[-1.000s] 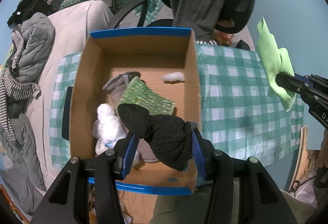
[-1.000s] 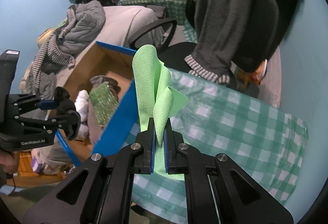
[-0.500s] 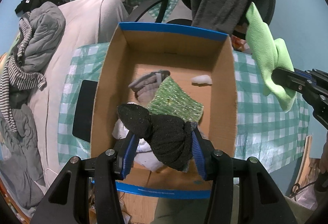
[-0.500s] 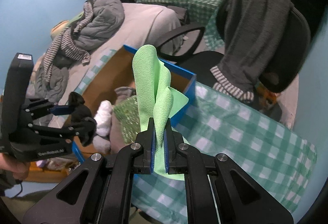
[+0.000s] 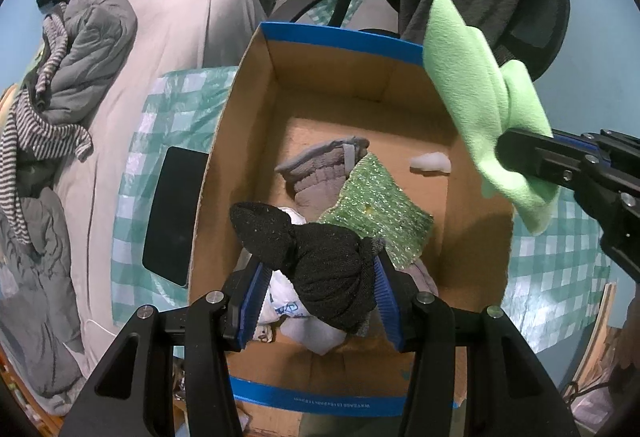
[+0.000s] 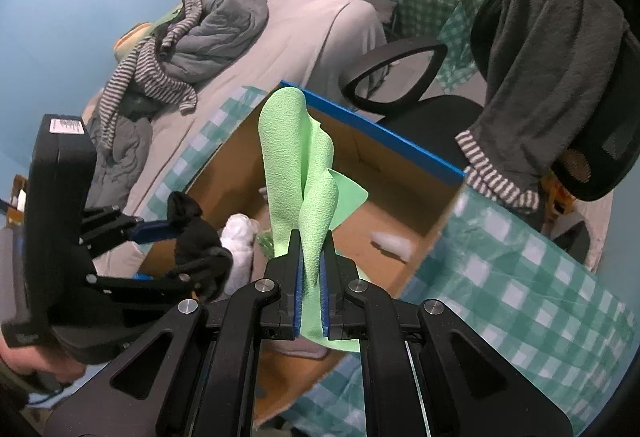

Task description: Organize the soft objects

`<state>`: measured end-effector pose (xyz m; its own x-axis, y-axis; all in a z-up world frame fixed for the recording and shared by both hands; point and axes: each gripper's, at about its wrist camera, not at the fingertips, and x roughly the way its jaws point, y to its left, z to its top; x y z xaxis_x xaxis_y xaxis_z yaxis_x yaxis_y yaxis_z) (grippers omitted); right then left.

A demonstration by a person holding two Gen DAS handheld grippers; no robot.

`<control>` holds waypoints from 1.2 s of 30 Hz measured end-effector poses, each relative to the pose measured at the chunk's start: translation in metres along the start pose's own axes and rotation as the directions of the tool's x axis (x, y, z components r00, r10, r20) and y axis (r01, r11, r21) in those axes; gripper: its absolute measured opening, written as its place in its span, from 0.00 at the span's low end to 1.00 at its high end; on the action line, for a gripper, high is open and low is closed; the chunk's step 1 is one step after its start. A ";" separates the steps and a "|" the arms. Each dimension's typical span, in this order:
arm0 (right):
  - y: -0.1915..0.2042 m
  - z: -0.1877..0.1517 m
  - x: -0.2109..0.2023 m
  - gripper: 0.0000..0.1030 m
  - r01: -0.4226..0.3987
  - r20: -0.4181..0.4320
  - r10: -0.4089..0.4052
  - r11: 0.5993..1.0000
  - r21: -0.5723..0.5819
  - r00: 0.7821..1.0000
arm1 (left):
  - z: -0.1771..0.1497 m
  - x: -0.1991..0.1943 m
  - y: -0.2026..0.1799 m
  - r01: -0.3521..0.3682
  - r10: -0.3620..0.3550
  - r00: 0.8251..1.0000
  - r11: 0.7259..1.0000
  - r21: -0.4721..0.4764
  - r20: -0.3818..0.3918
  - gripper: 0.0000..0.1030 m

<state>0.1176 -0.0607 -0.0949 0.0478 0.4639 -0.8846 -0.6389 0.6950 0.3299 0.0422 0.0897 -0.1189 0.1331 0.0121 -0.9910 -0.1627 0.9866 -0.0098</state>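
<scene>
My left gripper is shut on a balled black sock and hangs over the near end of the open cardboard box. Inside the box lie a grey sock, a sparkly green cloth, a white soft item and a small white scrap. My right gripper is shut on a light green cloth, held above the box's right wall. In the left wrist view that cloth hangs at the right edge of the box.
The box stands on a green-checked tablecloth. A black flat device lies left of the box. A black office chair with a grey towel stands behind. A bed with piled grey clothes is at the left.
Both grippers moved over the box: the black sock came further above its contents, and the green cloth travelled left from over the table to the box's right wall.
</scene>
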 end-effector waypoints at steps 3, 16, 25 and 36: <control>0.001 0.004 0.011 0.06 -0.003 -0.016 0.003 1.000 0.009 1.000 | 0.002 0.004 0.001 0.007 -0.007 1.000 1.000 -0.014 -0.008 0.49; -0.003 0.014 0.020 0.37 0.017 -0.025 -0.015 0.999 0.046 1.000 | 0.007 0.006 0.003 -0.011 0.011 1.000 0.999 -0.040 -0.011 0.57; -0.005 0.015 -0.002 0.54 0.065 0.002 -0.066 0.997 0.030 0.998 | 0.007 -0.015 0.002 -0.016 0.016 1.000 0.999 -0.049 0.019 0.66; -0.004 0.010 -0.042 0.57 0.088 0.044 -0.089 0.996 0.027 0.995 | -0.001 -0.053 0.002 -0.004 0.009 0.998 0.997 -0.075 0.067 0.77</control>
<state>0.1258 -0.0773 -0.0561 0.1379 0.4237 -0.8952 -0.6114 0.7475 0.2595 0.0336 0.0910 -0.0665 0.1970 0.0318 -0.9799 -0.2362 0.9716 -0.0160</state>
